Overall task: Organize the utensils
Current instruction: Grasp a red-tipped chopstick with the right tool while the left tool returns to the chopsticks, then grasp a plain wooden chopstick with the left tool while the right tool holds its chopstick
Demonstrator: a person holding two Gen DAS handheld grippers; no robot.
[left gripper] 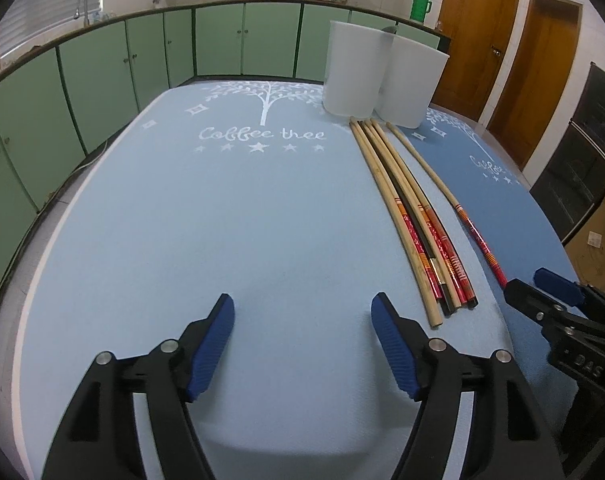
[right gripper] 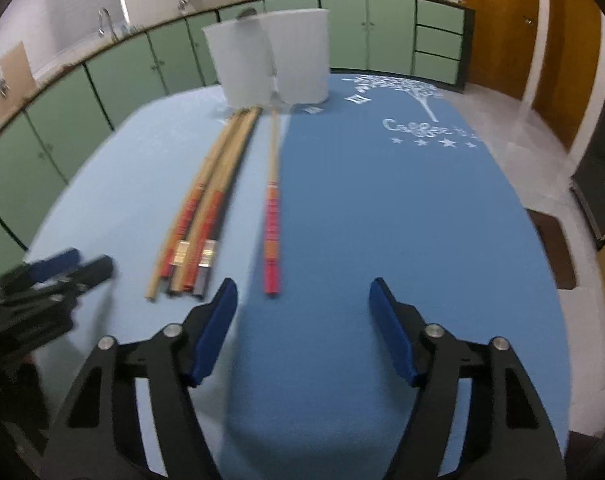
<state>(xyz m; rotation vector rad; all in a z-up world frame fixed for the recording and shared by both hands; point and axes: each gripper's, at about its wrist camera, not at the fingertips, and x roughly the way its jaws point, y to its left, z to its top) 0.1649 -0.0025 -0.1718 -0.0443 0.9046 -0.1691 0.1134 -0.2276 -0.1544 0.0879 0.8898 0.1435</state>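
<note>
Several long wooden chopsticks with red ends lie bunched on the light blue mat [left gripper: 414, 216] [right gripper: 206, 208]. One single chopstick [left gripper: 446, 196] [right gripper: 272, 208] lies apart to their right, along the seam between the mats. Two white plastic cups stand at the far end of the sticks, the left one [left gripper: 352, 68] [right gripper: 240, 64] and the right one [left gripper: 412, 80] [right gripper: 300, 56]. My left gripper [left gripper: 302, 312] is open and empty, left of the bunch. My right gripper [right gripper: 302, 300] is open and empty, just right of the single chopstick. Each gripper shows at the edge of the other's view.
A light blue mat [left gripper: 222, 220] and a darker blue mat [right gripper: 402, 220] with "Coffee tree" print cover the table. Green cabinets [left gripper: 102, 72] run behind, with pots and a green flask [left gripper: 420, 4] on the counter. Wooden doors [left gripper: 478, 40] stand at the right.
</note>
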